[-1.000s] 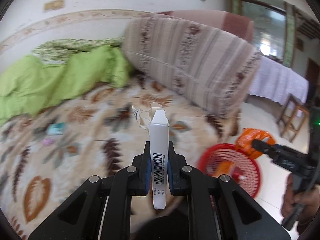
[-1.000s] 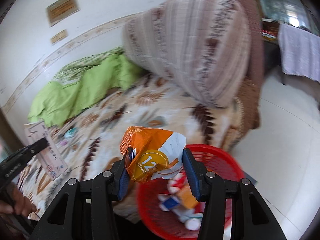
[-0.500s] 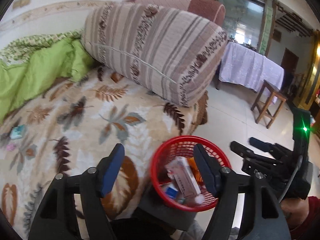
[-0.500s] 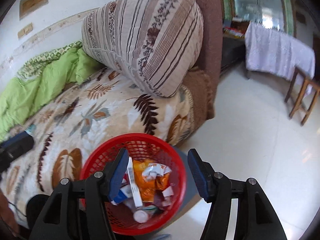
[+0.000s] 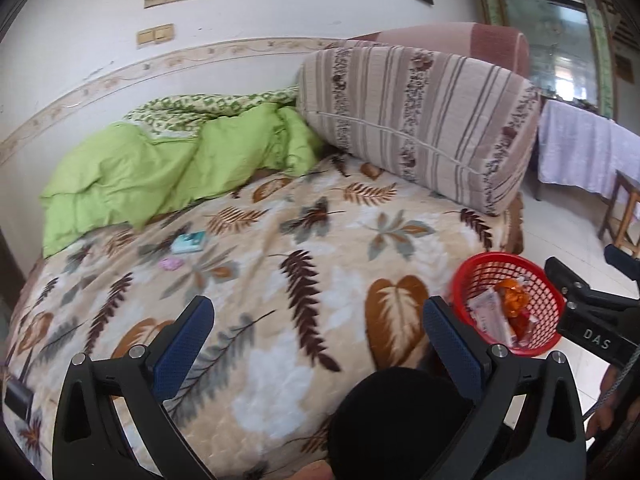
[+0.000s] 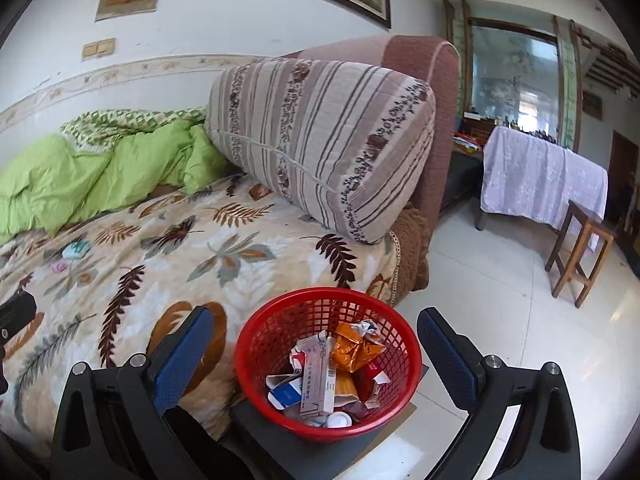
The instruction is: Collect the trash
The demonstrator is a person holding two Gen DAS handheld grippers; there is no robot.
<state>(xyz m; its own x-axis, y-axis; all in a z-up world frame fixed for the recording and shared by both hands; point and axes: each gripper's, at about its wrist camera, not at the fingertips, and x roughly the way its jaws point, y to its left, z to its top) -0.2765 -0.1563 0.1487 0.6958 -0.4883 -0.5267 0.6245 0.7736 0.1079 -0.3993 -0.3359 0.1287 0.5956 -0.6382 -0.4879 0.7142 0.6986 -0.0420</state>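
Note:
A red mesh basket stands on a dark stool beside the bed and holds an orange bag, a white carton and other wrappers. It also shows in the left wrist view. My right gripper is open and empty above the basket. My left gripper is open and empty over the leaf-patterned blanket. A teal packet and a small pink scrap lie on the blanket, far ahead to the left. They also show small in the right wrist view.
A green duvet is bunched at the back of the bed. A large striped cushion leans at the bed's right end. A draped table and a wooden stool stand on the tiled floor to the right.
Both grippers opened: the white carton left my left gripper and the orange bag left my right gripper, and both now lie in the basket. My left gripper swung back over the bed.

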